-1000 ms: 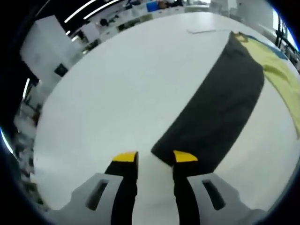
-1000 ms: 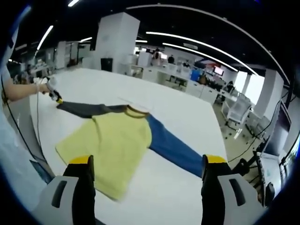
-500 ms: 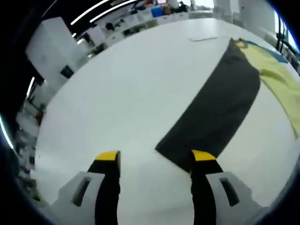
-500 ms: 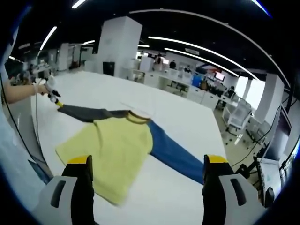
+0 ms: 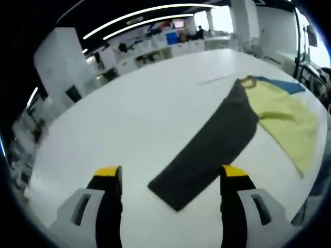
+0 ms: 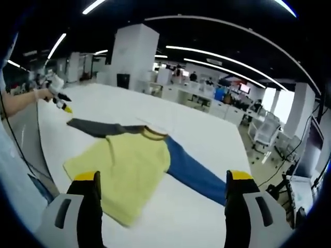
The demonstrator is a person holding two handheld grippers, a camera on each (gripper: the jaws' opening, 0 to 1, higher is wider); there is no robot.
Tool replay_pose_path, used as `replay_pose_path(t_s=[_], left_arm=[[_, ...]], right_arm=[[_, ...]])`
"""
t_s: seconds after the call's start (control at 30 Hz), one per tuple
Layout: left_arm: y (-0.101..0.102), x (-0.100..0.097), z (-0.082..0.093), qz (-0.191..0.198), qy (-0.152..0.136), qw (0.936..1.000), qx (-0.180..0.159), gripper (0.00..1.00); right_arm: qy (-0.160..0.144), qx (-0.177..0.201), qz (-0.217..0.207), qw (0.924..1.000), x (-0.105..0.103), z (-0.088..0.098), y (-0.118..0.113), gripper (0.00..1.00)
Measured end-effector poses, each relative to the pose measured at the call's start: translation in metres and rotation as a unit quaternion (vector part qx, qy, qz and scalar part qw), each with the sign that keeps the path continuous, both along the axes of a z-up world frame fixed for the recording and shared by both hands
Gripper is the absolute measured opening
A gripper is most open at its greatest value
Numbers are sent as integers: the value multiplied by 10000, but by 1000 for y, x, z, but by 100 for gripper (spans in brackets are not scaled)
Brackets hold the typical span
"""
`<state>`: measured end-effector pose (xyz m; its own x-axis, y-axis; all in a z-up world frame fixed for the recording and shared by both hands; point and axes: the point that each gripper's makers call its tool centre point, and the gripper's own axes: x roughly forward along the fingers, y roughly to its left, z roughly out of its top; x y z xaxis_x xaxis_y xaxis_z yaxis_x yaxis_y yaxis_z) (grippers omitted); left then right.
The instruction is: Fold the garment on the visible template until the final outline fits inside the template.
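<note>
the garment (image 6: 132, 168) lies spread flat on the white worktop (image 5: 129, 113), yellow body in the middle, dark grey sleeve (image 5: 207, 147) toward 10 o'clock in the right gripper view, blue sleeve (image 6: 194, 175) toward 4 o'clock. no containers or readable writing can be made out. the left gripper (image 5: 169, 173) has its jaws wide apart and empty; a second ago they were nearly together at the grey cuff, and it now sits raised off the cloth. the right gripper (image 6: 163, 178) hovers with jaws apart, empty, as before.
</note>
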<state>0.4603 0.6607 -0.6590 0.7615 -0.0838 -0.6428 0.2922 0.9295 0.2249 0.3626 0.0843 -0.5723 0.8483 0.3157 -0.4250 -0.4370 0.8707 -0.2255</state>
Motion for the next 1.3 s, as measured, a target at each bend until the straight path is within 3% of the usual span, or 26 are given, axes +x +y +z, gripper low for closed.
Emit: replay_pose_path(t_s=[0.17, 0.63, 1.3], left_arm=[[-26, -8, 15, -164, -122, 9996, -216, 76], [-78, -22, 53, -369, -664, 9964, -382, 84], [-116, -35, 53, -393, -592, 9955, -629, 87]], right_arm=[[-59, 25, 61, 10000, 1, 5, -8, 100], [-20, 4, 338, 9994, 9, 2, -22, 100], [13, 30, 449, 9990, 14, 1, -38, 100]])
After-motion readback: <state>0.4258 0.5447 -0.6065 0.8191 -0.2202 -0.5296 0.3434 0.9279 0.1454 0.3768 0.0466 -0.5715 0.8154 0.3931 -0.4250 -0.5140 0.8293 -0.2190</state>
